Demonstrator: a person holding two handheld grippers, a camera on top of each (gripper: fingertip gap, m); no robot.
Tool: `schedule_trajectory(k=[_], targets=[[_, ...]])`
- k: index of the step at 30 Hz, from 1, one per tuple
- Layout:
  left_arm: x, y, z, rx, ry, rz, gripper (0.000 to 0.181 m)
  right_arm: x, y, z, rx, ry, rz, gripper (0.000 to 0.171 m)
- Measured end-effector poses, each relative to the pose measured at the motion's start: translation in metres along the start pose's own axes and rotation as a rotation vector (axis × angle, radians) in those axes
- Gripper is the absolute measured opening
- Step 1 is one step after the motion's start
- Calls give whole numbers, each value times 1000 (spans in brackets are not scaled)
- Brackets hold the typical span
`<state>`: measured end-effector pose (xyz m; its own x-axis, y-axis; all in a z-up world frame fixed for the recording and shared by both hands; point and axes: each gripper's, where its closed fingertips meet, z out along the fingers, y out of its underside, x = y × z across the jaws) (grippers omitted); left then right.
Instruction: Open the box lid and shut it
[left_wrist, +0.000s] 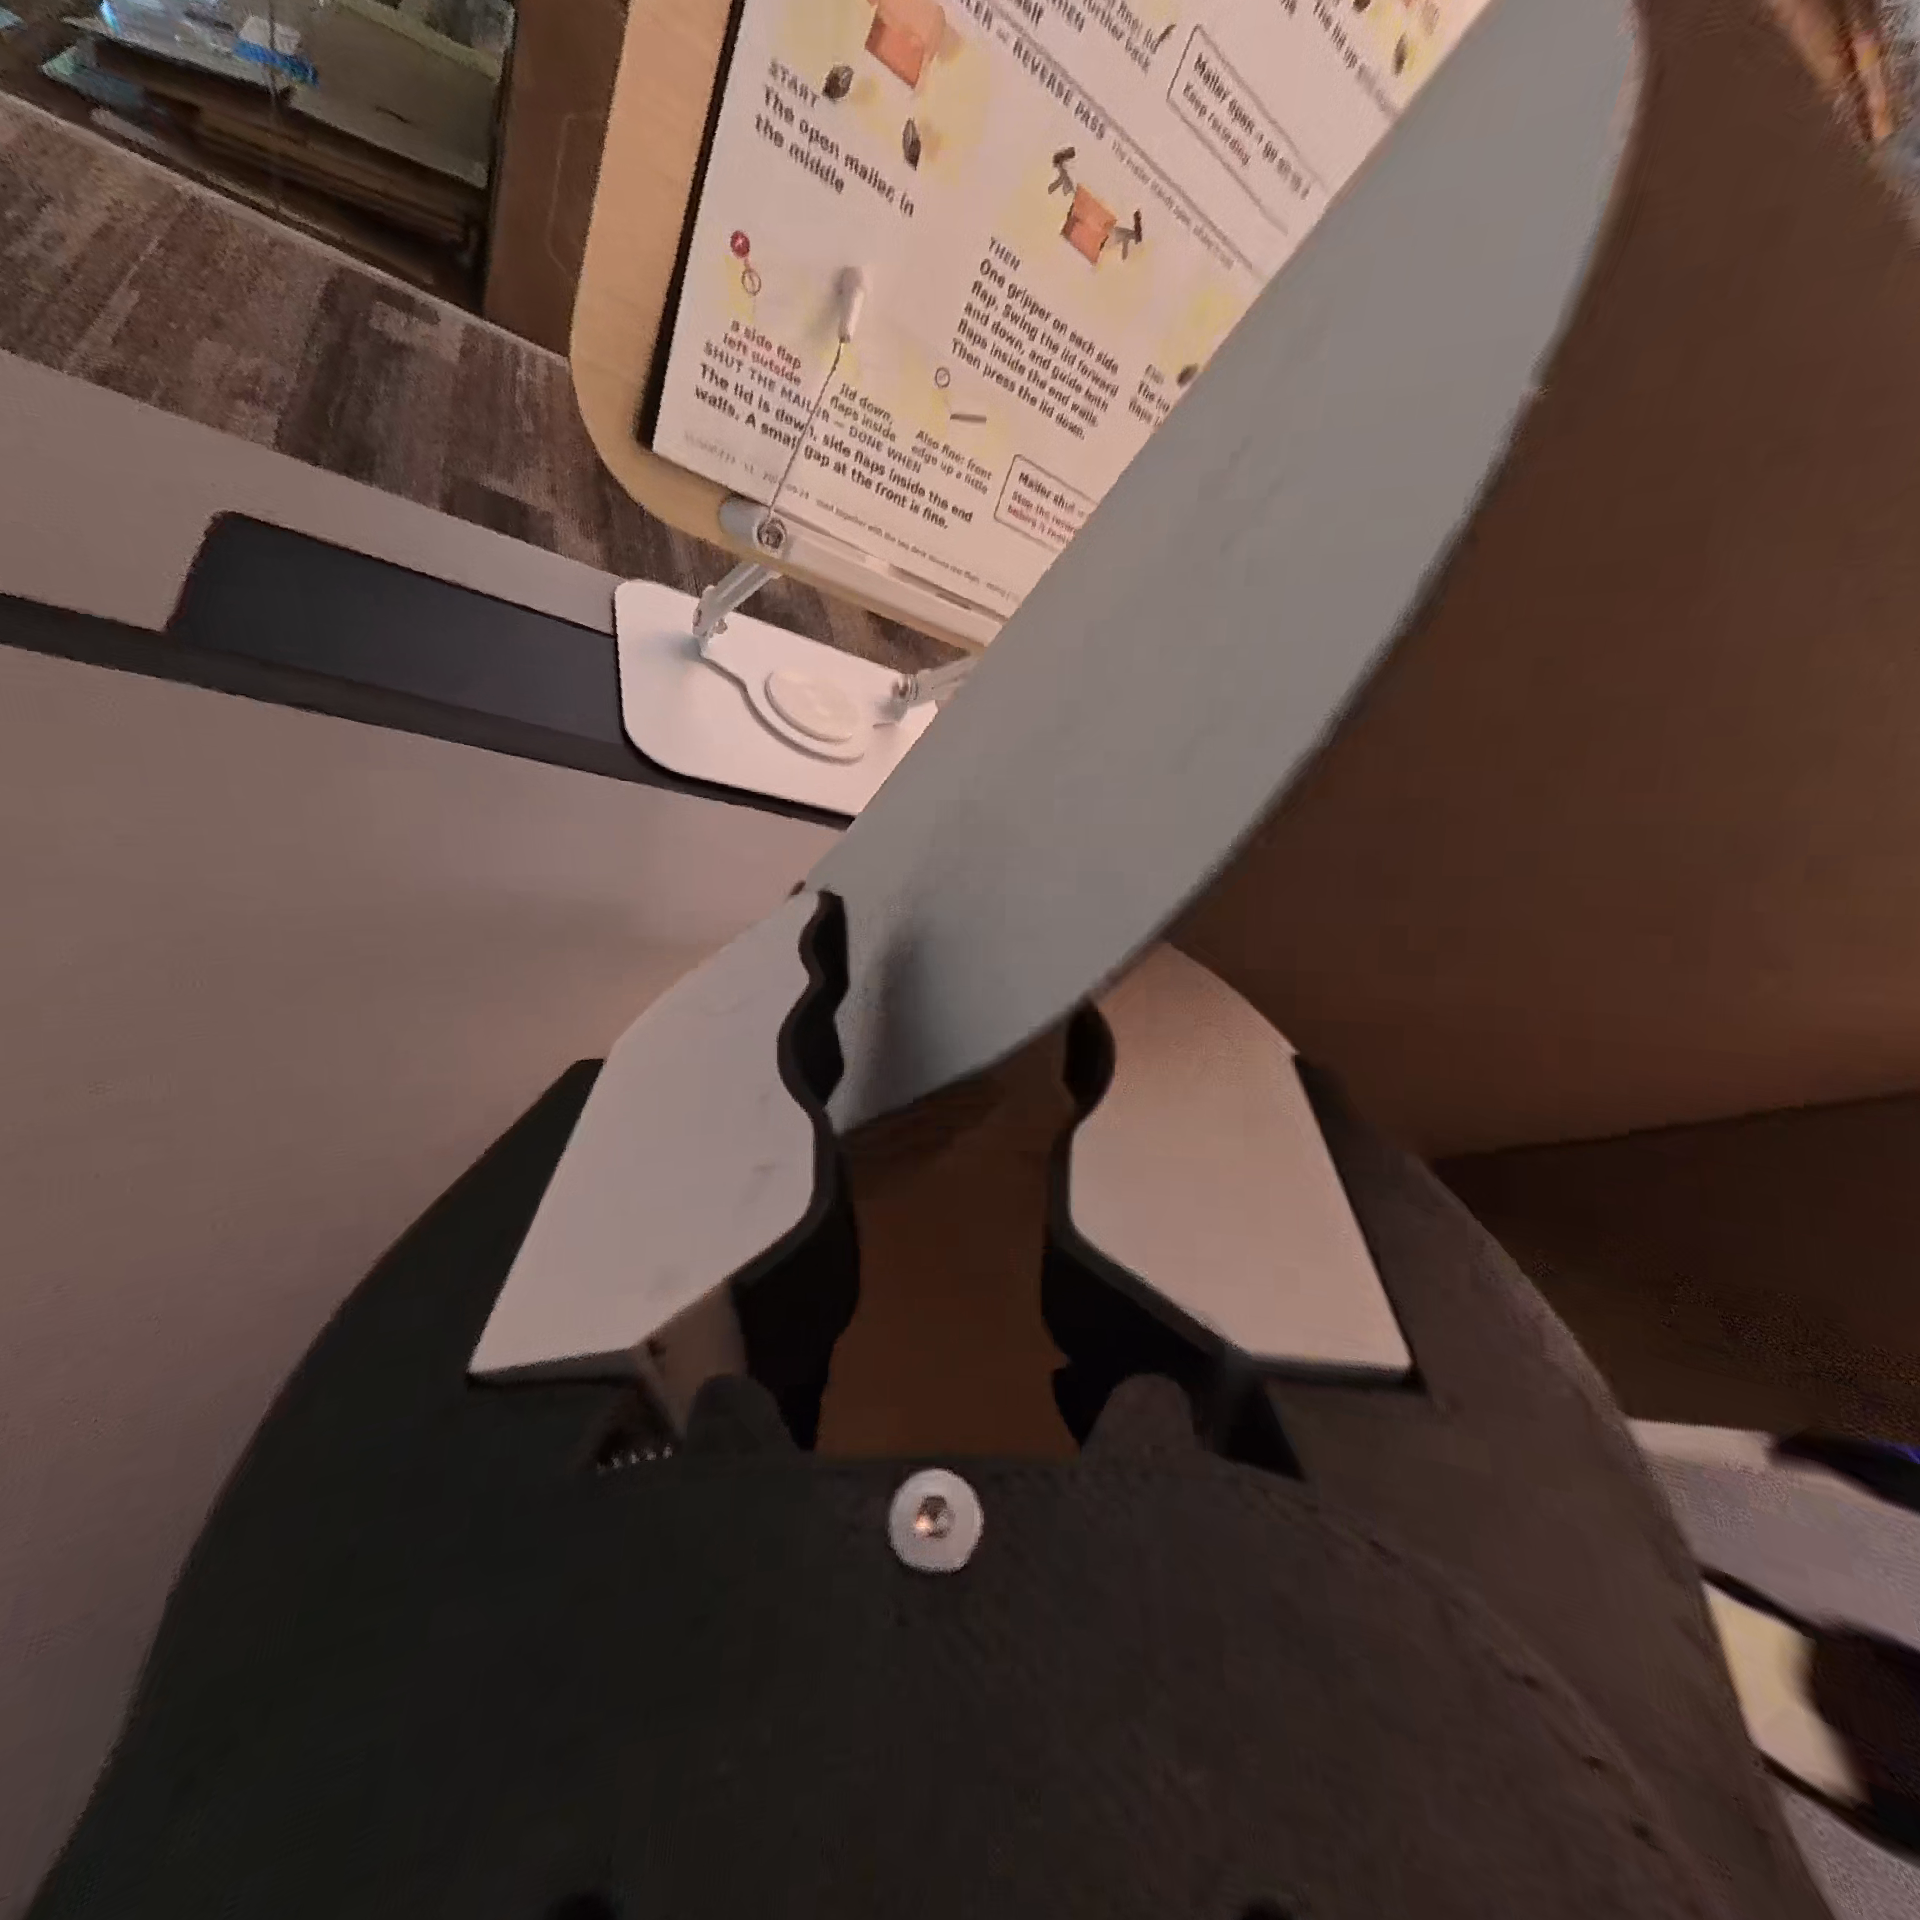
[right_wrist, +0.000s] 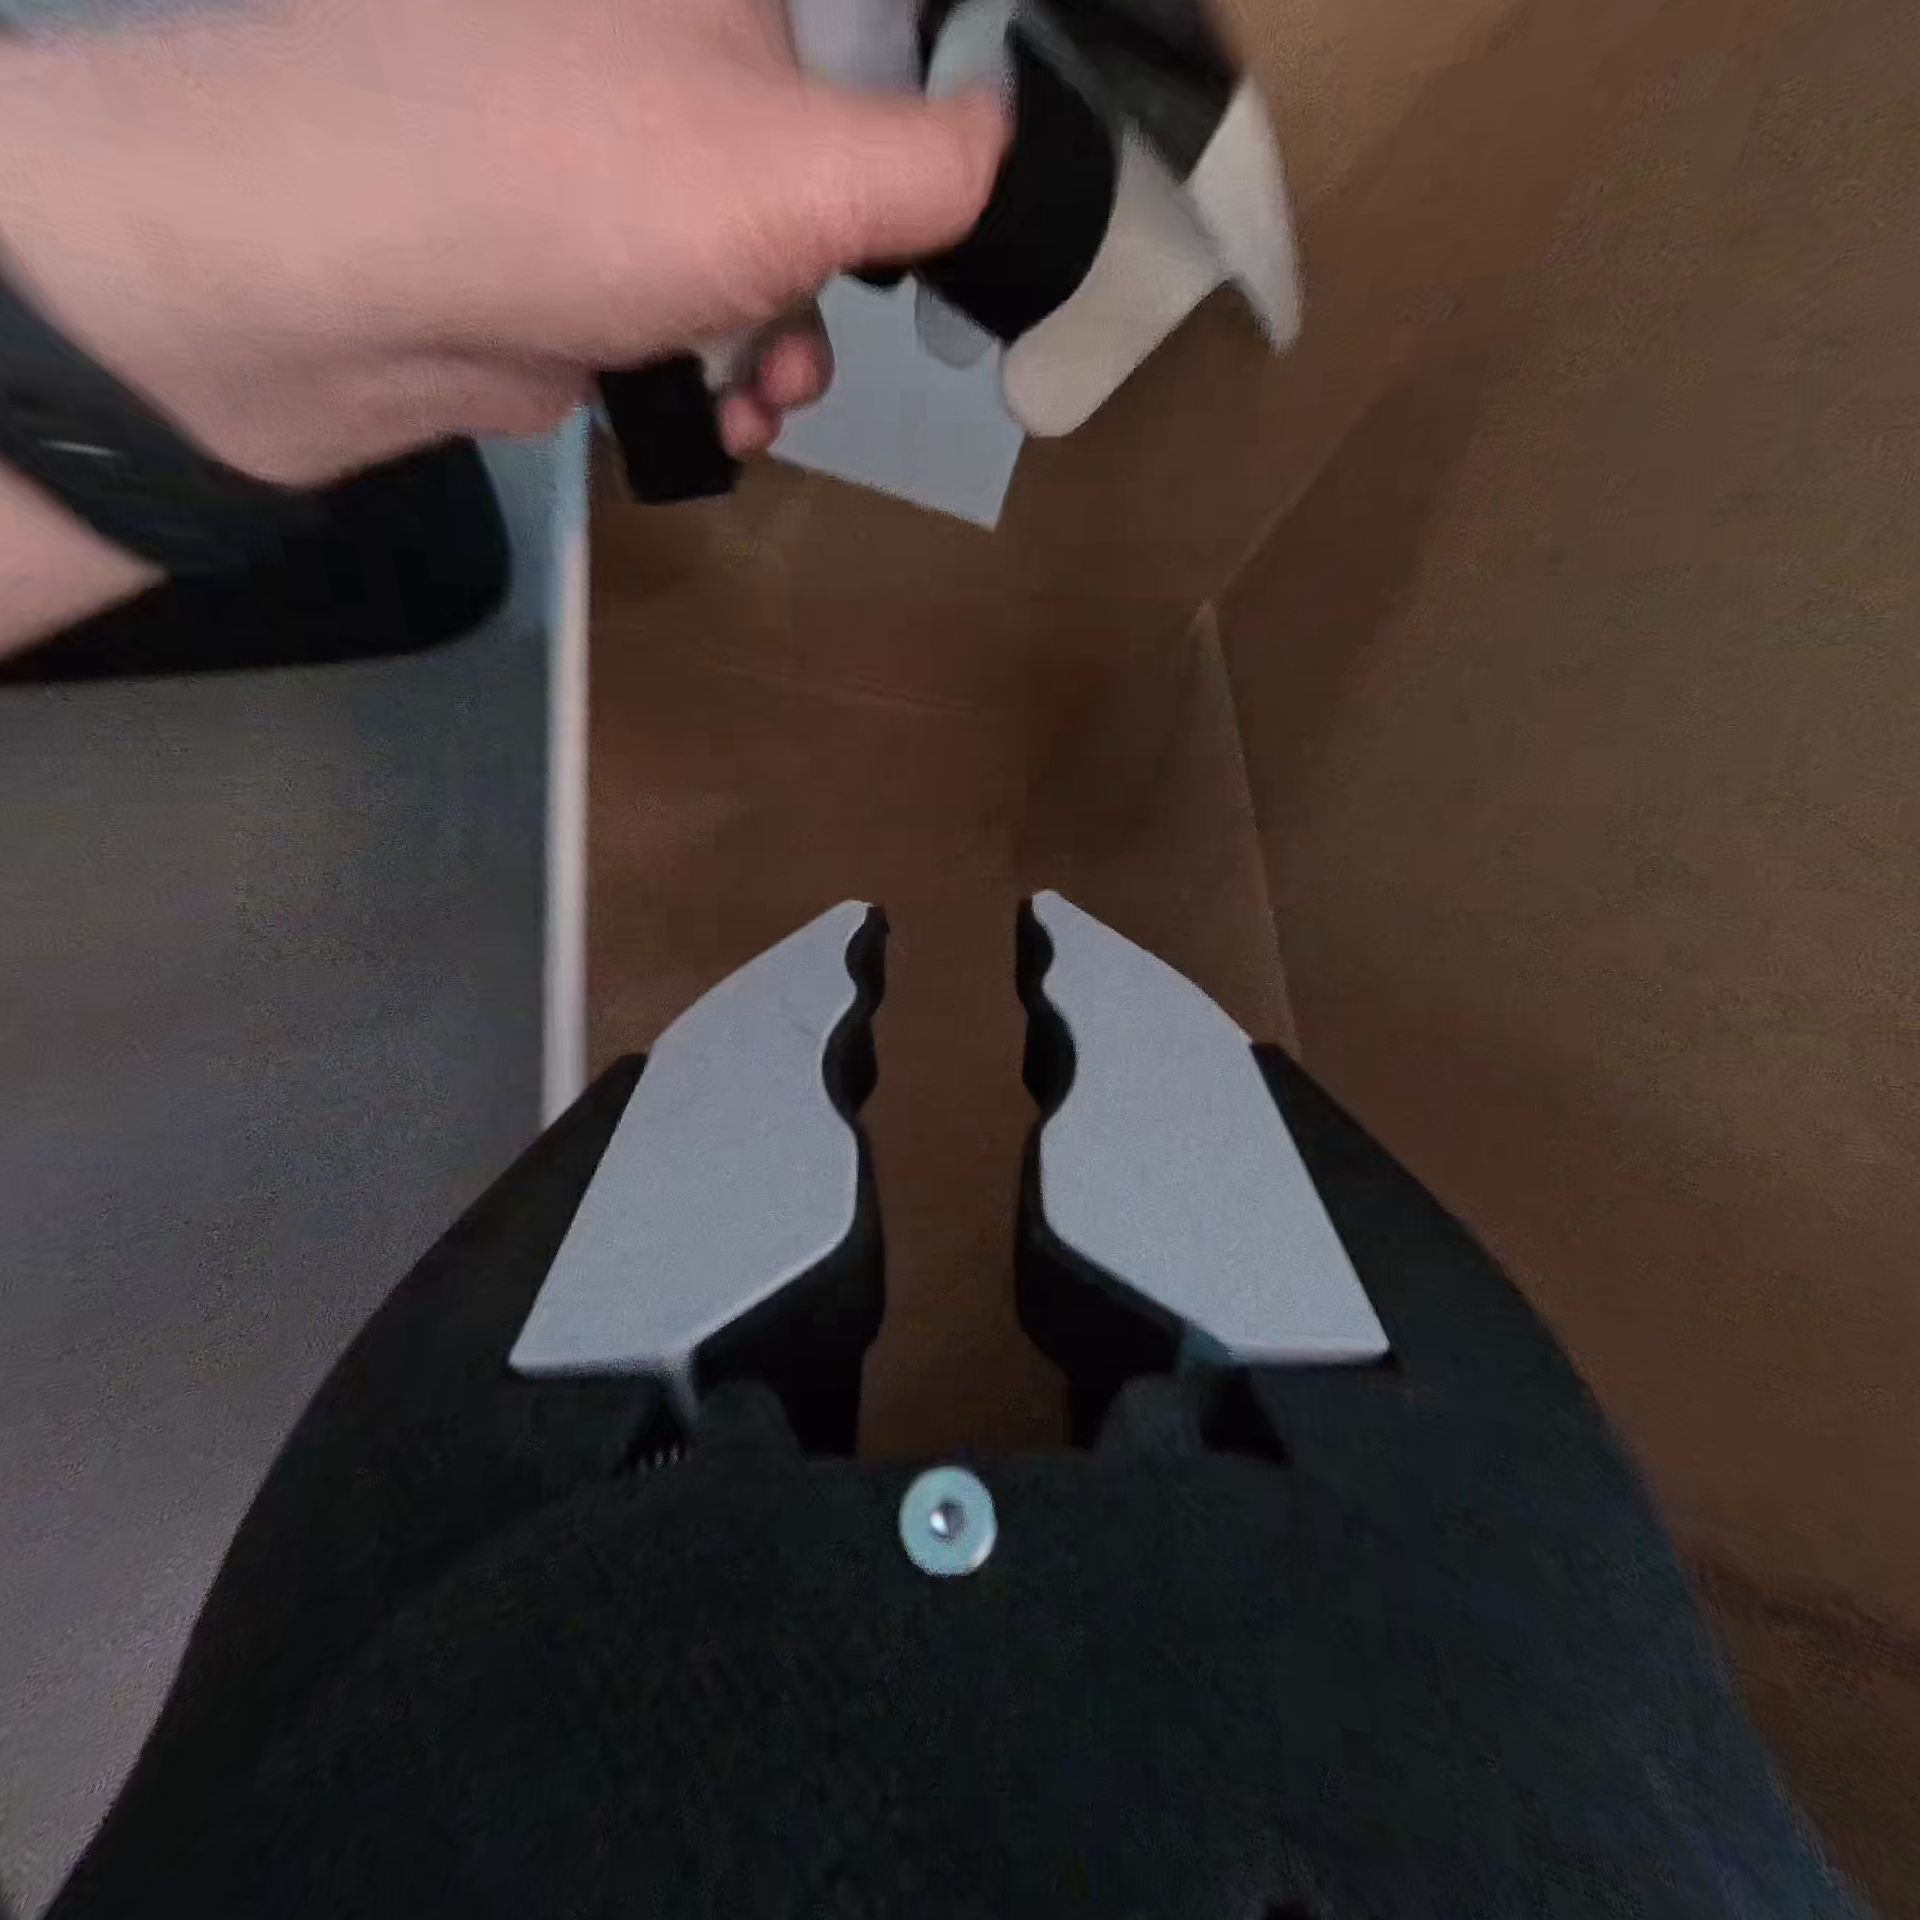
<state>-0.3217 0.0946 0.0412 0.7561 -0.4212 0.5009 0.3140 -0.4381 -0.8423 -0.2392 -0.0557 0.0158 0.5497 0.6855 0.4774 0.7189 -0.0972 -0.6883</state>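
Note:
The box is a mailer, grey outside and brown inside. In the left wrist view its lid (left_wrist: 1662, 727) stands raised at the right, and the lid's grey side flap (left_wrist: 1195, 623) slants down between the fingers of my left gripper (left_wrist: 956, 966). The jaws stand apart around the flap, not pressed on it. In the right wrist view my right gripper (right_wrist: 951, 914) is a little open and empty above the brown box floor (right_wrist: 810, 727). The lid's inside (right_wrist: 1558, 623) rises to its right. The left gripper (right_wrist: 1101, 312) shows blurred at the top, at the grey flap (right_wrist: 914, 416).
A person's hand (right_wrist: 468, 208) holds the left gripper's handle. The box's pale wall edge (right_wrist: 566, 779) borders the grey table (right_wrist: 260, 935). An instruction sheet on a wooden board (left_wrist: 935, 260) stands on a white base (left_wrist: 769, 696) behind a dark strip (left_wrist: 395, 634).

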Motion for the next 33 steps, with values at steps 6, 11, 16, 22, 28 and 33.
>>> schedule_trajectory(k=[6, 11, 16, 22, 28, 33], targets=[[9, -19, -51, 162, -162, 282, 64, 80, 32, -174, 352, 570, 166, 17], [108, 31, -52, 8, 180, 605, 48, 103, 94, -166, 399, 436, 567, 60], [166, 120, 7, -340, 412, 909, 48, 109, 103, -127, 319, 468, 594, 62], [181, 181, 66, -591, 470, 1241, 41, 113, 126, -103, 196, 538, 662, 40], [164, 207, 92, -703, 436, 1336, 37, 110, 131, -95, 239, 464, 718, 9], [152, 216, 110, -712, 353, 1325, 10, 125, 135, -97, 238, 467, 759, 4]])
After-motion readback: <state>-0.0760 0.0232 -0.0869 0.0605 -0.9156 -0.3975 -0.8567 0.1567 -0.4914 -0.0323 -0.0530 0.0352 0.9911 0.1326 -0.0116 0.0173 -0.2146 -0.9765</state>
